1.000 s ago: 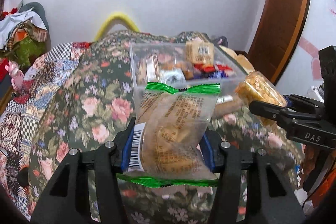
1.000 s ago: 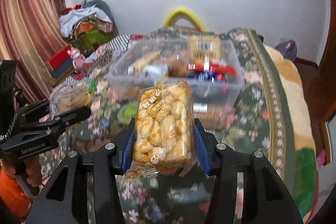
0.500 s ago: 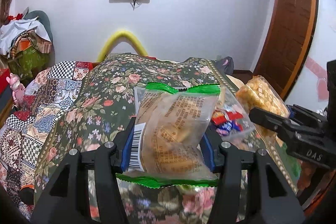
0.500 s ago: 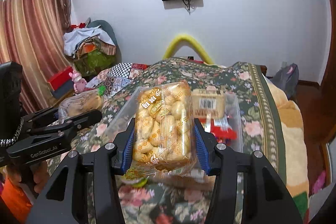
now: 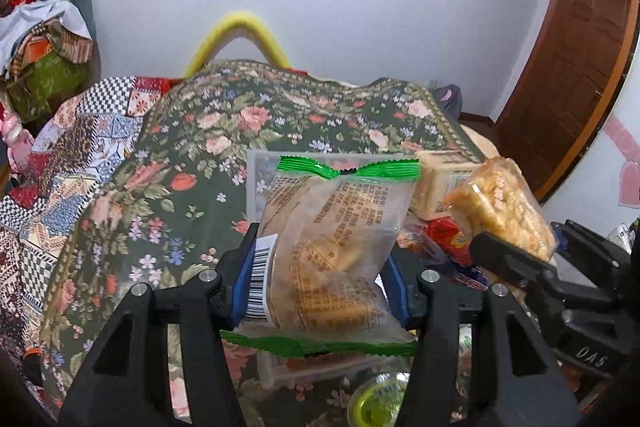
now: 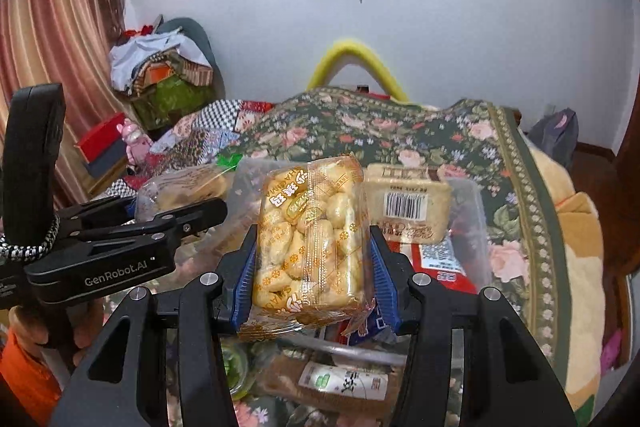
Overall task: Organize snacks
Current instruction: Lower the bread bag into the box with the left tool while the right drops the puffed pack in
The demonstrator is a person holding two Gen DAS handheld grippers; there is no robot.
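Observation:
My left gripper point(image 5: 320, 283) is shut on a clear, green-edged pastry packet point(image 5: 332, 247) and holds it above the near left part of a clear plastic snack bin point(image 5: 256, 179). My right gripper point(image 6: 312, 275) is shut on a clear packet of small golden puffs point(image 6: 312, 239) and holds it over the same bin point(image 6: 472, 203). The bin holds a beige barcode packet point(image 6: 408, 207) and red wrapped snacks point(image 5: 448, 239). Each gripper shows in the other's view: the right one point(image 5: 516, 259) at the right edge, the left one point(image 6: 176, 215) at the left.
The bin stands on a bed with a dark floral cover point(image 5: 192, 155). Loose snacks lie in front of the bin: a brown packet point(image 6: 340, 379) and a green round one point(image 5: 376, 399). A clothes pile point(image 6: 160, 75) is at the far left, a wooden door point(image 5: 568, 67) at the right.
Both grippers, still holding their packets, tilted up and then back down, and now sit closer over the bin. The bin appears nearer and lower in both views.

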